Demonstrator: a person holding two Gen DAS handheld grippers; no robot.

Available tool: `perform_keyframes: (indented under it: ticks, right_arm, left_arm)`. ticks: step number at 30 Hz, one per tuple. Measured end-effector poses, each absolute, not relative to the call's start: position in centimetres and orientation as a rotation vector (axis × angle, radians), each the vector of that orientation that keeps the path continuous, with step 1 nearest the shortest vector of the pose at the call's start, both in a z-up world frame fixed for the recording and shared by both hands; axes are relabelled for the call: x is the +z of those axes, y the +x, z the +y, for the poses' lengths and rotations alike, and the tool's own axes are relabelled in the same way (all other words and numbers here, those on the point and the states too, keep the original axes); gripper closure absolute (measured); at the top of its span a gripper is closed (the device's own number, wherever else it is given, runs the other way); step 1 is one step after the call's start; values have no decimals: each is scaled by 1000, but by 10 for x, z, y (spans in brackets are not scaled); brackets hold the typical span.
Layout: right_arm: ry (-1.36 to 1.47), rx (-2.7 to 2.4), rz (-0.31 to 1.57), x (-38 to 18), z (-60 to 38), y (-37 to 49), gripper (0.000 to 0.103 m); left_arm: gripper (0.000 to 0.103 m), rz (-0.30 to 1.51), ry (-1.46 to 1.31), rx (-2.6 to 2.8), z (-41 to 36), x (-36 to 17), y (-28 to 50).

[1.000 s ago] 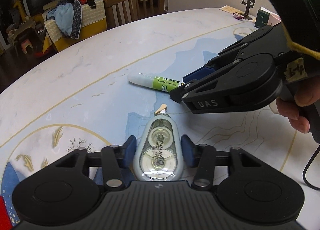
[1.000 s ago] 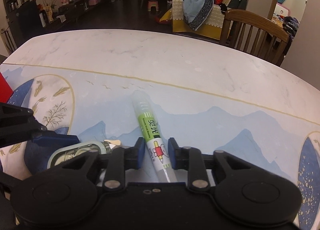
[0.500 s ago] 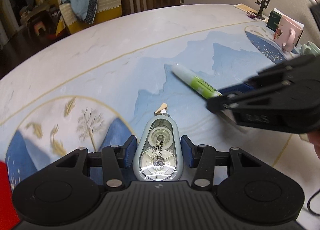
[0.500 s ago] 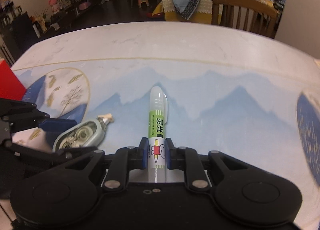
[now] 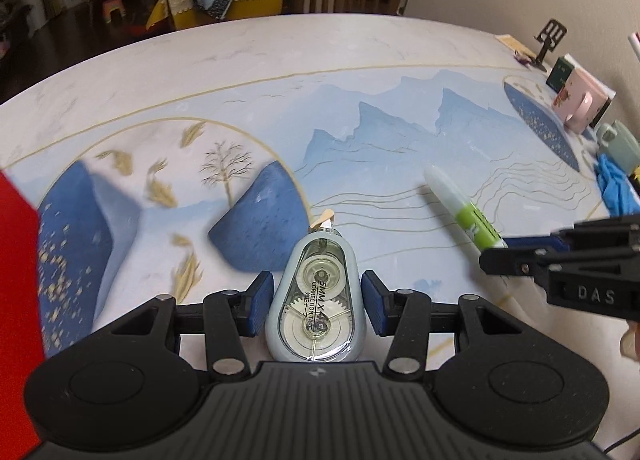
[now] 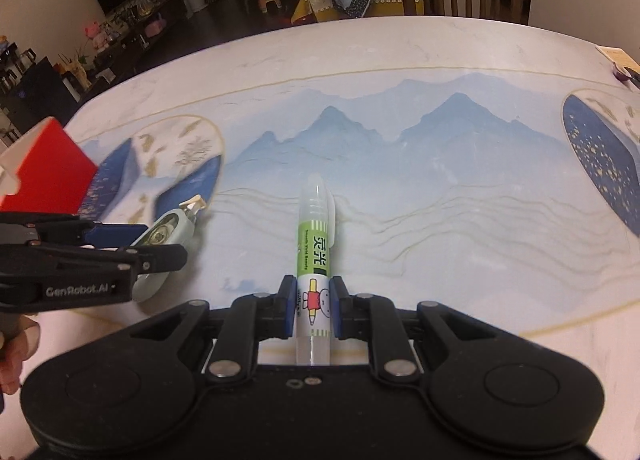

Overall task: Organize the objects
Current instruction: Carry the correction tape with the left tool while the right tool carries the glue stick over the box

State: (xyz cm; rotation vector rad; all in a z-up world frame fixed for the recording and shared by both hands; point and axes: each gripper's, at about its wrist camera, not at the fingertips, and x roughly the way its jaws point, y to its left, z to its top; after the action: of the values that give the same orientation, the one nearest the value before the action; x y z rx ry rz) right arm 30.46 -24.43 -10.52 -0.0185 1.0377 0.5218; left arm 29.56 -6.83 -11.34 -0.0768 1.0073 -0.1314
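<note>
Pale-blue correction tape (image 5: 316, 300) sits clamped in the left gripper (image 5: 316, 300), jaws partly apart around its body; the right gripper (image 6: 313, 306) has its jaws nearly shut on a green-labelled glue pen (image 6: 314, 256). Both are lifted off the surface (image 6: 440, 163), so pickup looks done and placing remains, perhaps by the red box (image 6: 44, 167) at far left. A second ago both lay flat and the right jaws had not yet pinched the pen.

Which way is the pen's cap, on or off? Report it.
On. The pen in the right tongs has its translucent cap covering the far end.
</note>
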Motion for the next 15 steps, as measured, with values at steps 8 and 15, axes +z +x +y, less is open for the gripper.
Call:
perform_keyframes:
  ticks: [8,15]
  right_arm:
    - [-3,540,997,-65,-233,274,86]
    - [-20,562,956,-32,-209,252,86]
  left_arm:
    - [56,964,-149,-124,-51,-83,263]
    - [56,935,-229,-130,-24,-49,236]
